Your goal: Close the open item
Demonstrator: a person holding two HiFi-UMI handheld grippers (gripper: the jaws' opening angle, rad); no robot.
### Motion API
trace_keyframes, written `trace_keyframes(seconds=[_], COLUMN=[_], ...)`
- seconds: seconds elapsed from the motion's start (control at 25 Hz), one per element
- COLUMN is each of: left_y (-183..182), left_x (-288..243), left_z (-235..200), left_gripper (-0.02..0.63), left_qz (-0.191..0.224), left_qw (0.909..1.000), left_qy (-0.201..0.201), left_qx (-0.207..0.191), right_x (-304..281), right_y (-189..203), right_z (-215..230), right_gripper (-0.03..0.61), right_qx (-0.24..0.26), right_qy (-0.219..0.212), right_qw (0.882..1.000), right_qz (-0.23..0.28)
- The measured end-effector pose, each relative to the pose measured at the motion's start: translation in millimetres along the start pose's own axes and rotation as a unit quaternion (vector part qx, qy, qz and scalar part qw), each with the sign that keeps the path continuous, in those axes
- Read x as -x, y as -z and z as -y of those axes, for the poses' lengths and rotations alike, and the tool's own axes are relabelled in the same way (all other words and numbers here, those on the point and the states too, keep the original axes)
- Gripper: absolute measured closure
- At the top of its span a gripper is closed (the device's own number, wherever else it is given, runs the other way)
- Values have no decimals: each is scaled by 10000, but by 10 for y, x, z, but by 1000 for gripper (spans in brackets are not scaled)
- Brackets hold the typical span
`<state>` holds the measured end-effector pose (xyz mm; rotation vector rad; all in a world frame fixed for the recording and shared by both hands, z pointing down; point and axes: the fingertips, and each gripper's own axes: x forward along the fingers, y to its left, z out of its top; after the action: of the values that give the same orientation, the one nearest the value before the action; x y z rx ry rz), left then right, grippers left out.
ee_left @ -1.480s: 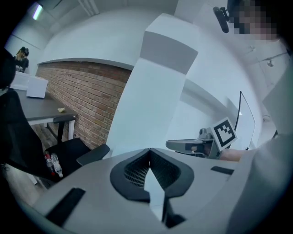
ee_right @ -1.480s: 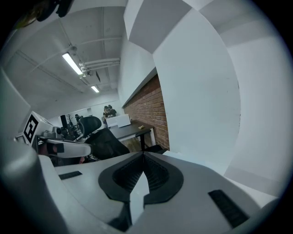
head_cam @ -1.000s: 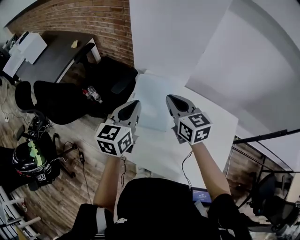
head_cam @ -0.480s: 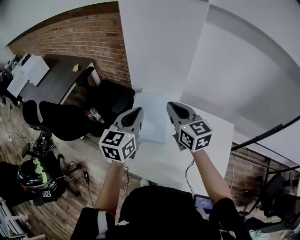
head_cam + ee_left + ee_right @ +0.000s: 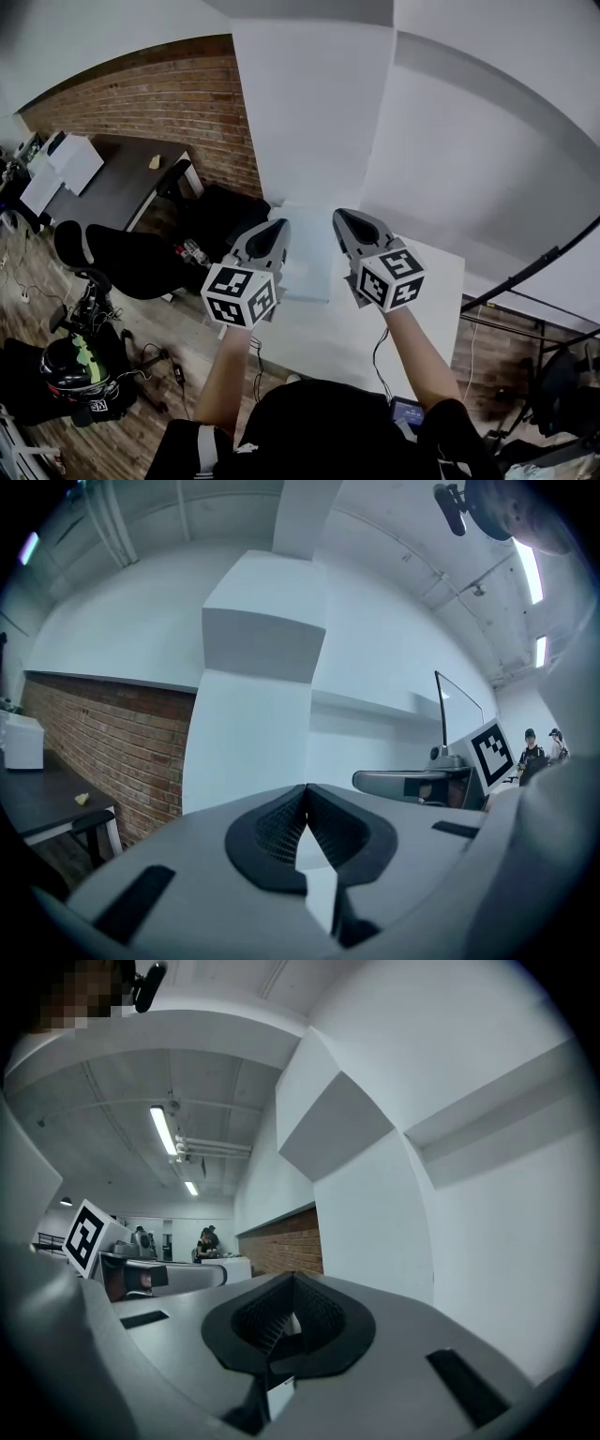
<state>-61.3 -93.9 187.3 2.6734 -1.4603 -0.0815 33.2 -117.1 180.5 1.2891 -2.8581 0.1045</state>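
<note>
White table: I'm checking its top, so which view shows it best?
Head view: it looks down on the white rectangular table, top mostly visible. Both gripper views look out across the room, showing none of it.

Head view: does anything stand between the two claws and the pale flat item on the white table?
Nothing visible does. The pale flat item lies on the white table, between the left claw and the right claw in this view; both are shut and hold nothing.

Flat item (image 5: 307, 264) on table (image 5: 433, 302); chair (image 5: 122, 253) left, brick wall (image 5: 159, 103) behind
</note>
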Motion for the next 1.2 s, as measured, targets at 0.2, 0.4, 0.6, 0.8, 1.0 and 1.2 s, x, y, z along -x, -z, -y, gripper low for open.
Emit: trace_keyframes(seconds=[0.2,0.4,0.6,0.8,1.0,1.2], left_y=[-67,-86,-89,-87,-76,-67], left_x=[-14,0,23,60,77,73], left_z=[57,95,99,79,22,5], left_gripper=[598,598,598,598,598,598], left_qz=[28,40,63,51,49,28], left_qw=[10000,10000,10000,10000,10000,10000], left_qy=[13,38,17,-5,-47,-49], left_qx=[-77,-74,-49,-27,0,-10], right_x=[51,94,80,54,9,-11], right_y=[-59,-73,-68,-58,-53,-45], right_z=[15,14,-7,-44,-73,-69], right_gripper=[540,540,540,540,540,540], right_qx=[-12,56,76,36,35,15], right_qy=[39,80,55,11,-34,-37], right_qw=[10000,9999,9999,10000,10000,10000], right_qz=[90,74,54,47,46,37])
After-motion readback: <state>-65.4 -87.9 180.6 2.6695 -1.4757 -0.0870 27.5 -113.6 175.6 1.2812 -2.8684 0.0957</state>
